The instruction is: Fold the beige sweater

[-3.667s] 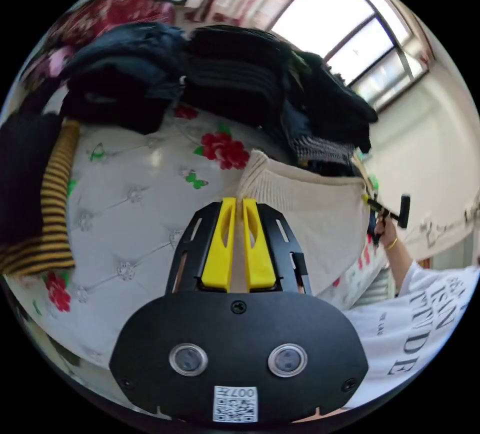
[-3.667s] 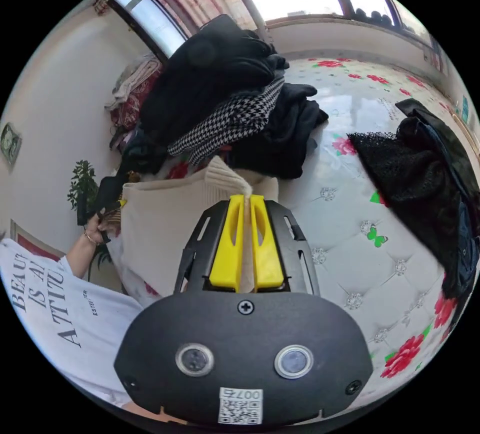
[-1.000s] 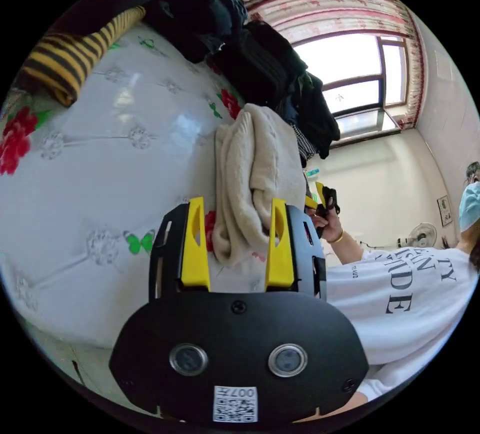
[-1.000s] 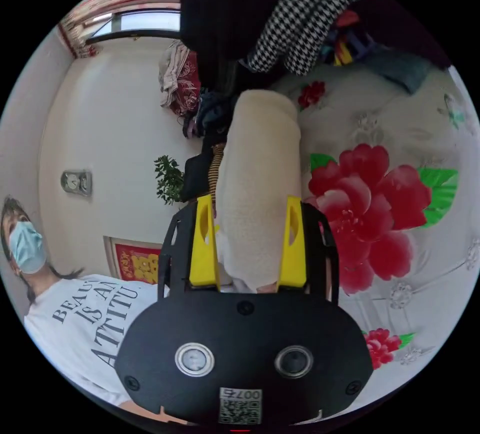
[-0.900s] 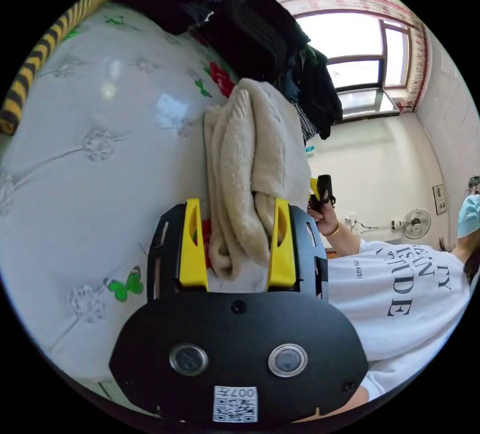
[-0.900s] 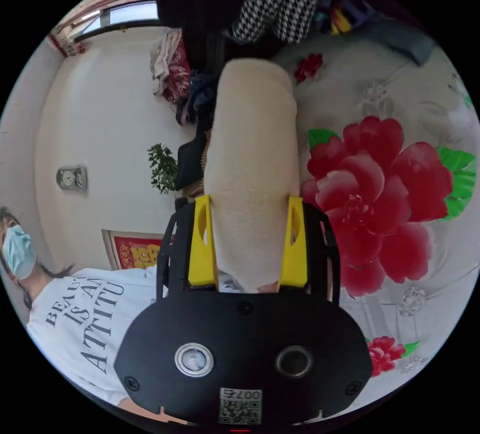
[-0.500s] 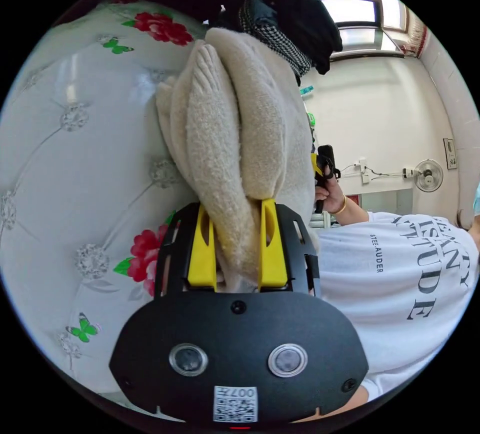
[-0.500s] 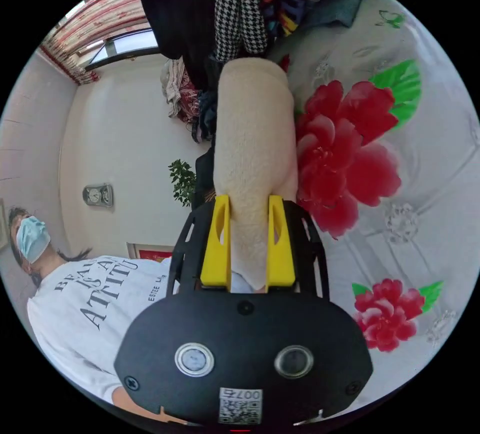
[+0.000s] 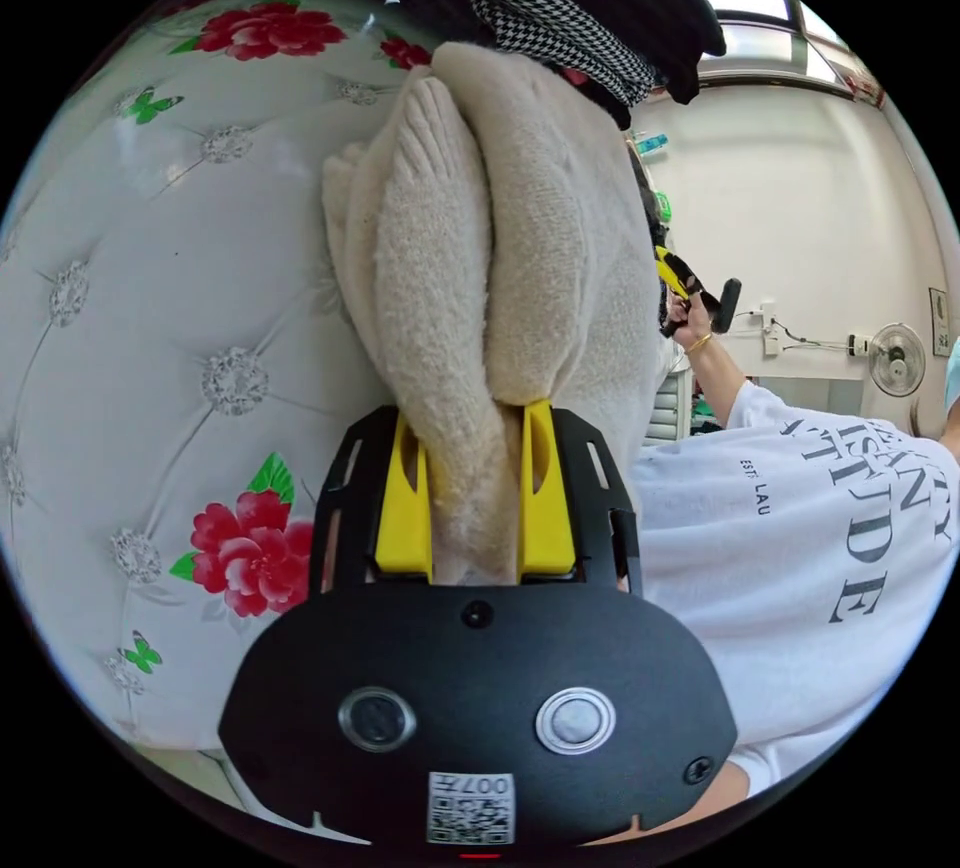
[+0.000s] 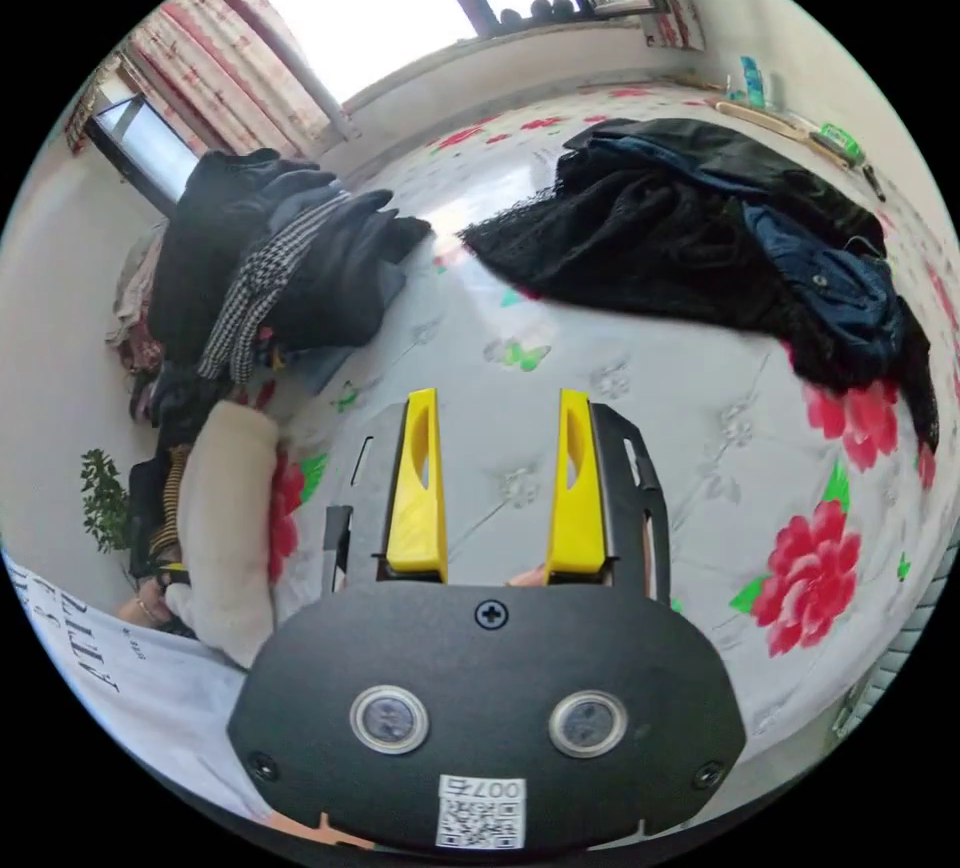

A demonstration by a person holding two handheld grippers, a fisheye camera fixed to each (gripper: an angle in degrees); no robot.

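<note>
My left claw [image 9: 463, 498] pinches the folded sweater [image 9: 500, 238] by its thick soft end over the bed [image 9: 150, 308], my right claw [image 10: 495, 483] gapes empty, so the floppy bundle wants support underneath.

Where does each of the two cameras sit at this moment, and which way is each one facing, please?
Left gripper view: rides on the left gripper, facing along jaws shut on the folded beige sweater over the floral bed; the person's white sleeve shows.
Right gripper view: rides on the right gripper, jaws open, facing across the bed toward a dark clothes pile and window.
Shared: the sweater, bed and houndstooth garment.
</note>
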